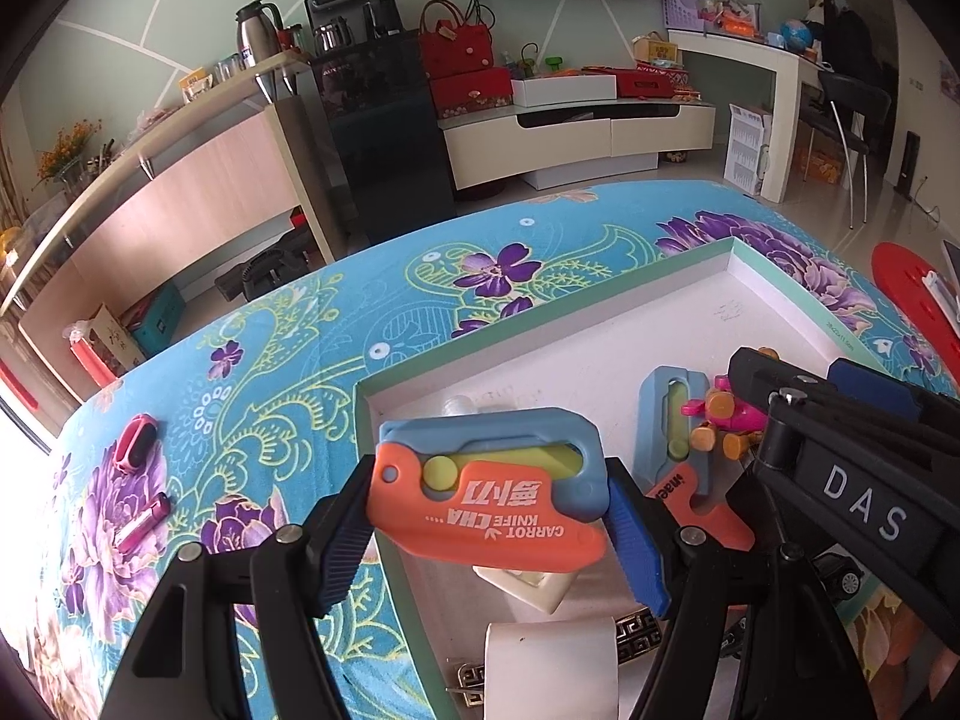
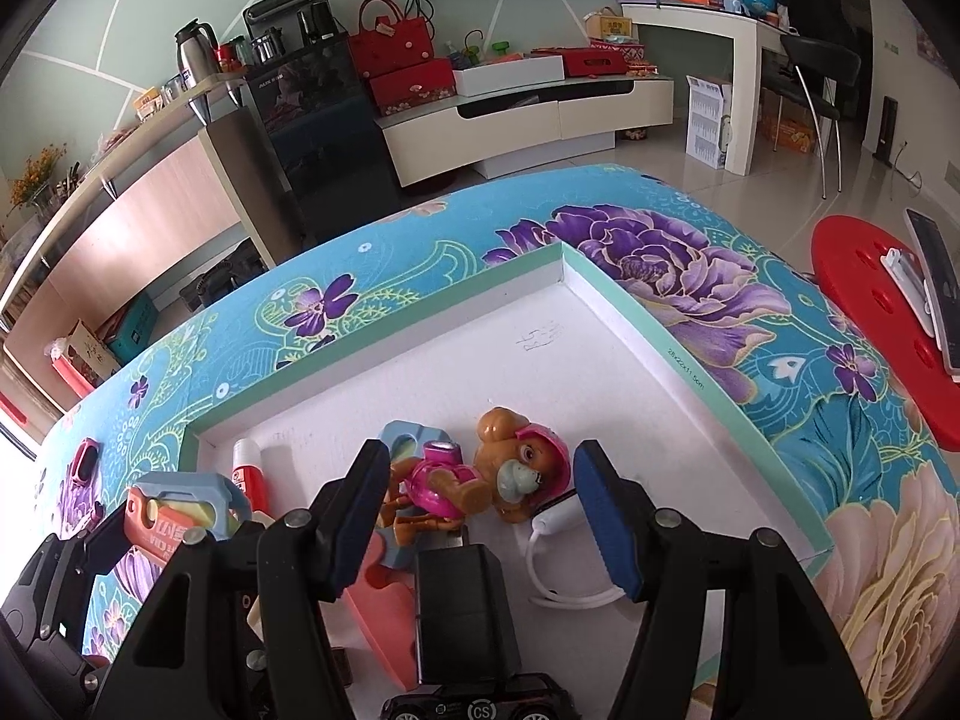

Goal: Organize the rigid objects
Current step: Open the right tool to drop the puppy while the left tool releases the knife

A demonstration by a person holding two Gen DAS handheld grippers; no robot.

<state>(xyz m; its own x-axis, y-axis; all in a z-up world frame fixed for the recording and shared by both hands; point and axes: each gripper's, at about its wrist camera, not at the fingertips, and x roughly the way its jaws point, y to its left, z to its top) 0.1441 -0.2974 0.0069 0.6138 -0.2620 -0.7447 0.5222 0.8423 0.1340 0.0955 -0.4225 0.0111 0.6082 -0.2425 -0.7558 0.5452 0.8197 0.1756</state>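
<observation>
My left gripper is shut on an orange and blue carrot knife toy and holds it over the near left corner of the white box. The same toy shows at the left of the right wrist view. My right gripper is open above the box floor, its fingers either side of a pink dog figure. A second carrot knife, a black block, a black toy car and a white cable lie in the box.
The box sits on a table with a blue flowered cloth. A pink case and a pink tube lie on the cloth at the left. A red stool with a phone stands to the right. A white roll lies in the box.
</observation>
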